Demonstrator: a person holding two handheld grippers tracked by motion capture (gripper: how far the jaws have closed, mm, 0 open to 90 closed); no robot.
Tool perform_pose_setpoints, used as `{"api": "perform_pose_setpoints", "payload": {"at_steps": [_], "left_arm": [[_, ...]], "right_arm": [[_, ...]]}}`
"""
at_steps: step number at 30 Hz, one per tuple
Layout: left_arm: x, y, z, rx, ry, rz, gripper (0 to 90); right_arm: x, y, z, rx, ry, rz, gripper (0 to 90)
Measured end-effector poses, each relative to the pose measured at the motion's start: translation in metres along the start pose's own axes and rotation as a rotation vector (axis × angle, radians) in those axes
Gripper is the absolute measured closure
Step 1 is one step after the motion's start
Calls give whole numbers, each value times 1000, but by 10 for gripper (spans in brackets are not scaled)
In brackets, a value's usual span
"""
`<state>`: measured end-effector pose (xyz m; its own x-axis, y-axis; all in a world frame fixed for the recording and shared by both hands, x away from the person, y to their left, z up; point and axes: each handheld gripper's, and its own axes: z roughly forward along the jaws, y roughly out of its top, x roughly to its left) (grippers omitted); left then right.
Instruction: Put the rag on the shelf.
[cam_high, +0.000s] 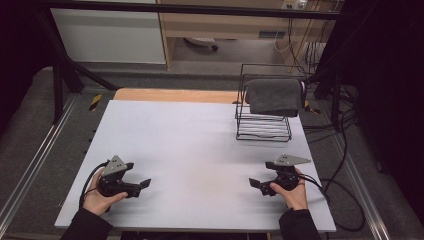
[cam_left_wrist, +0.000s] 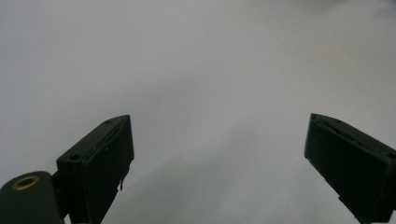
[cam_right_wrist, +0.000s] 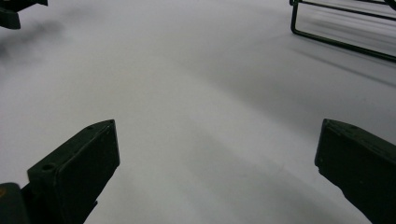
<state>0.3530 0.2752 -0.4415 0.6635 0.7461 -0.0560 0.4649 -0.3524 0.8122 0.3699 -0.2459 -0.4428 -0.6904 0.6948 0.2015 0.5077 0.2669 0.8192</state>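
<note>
Both pairs of jaws are standing wide apart, gripping nothing. The left gripper (cam_high: 142, 184) and right gripper (cam_high: 253, 183) are resting low on the near table (cam_high: 190, 140), facing each other. The grey towel (cam_high: 274, 96) is hanging over the wire rack (cam_high: 263, 128), well apart at the far right. Likely the start; next calls for reaching the right gripper to it.

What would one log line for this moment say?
left gripper: open, empty | right gripper: open, empty | grey towel: draped on wire rack
</note>
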Motion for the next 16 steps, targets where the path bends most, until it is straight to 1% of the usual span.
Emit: {"api": "perform_pose_setpoints", "payload": {"at_steps": [1, 3, 7, 10, 16], "left_arm": [[1, -2, 0, 3, -1, -4, 84], [2, -4, -1, 6, -2, -10, 83], [1, -8, 0, 17, -13, -6, 78], [1, -9, 1, 23, -18, -2, 77], [3, -11, 0, 21, -14, -11, 77]], "right_arm": [[-1, -3, -1, 0, 3, -2, 7], [-3, -8, -3, 4, 5, 12, 7], [-5, -17, -6, 21, 2, 21, 7], [-6, -19, -6, 20, 2, 20, 7], [-6, -19, -7, 27, 1, 21, 7]]}}
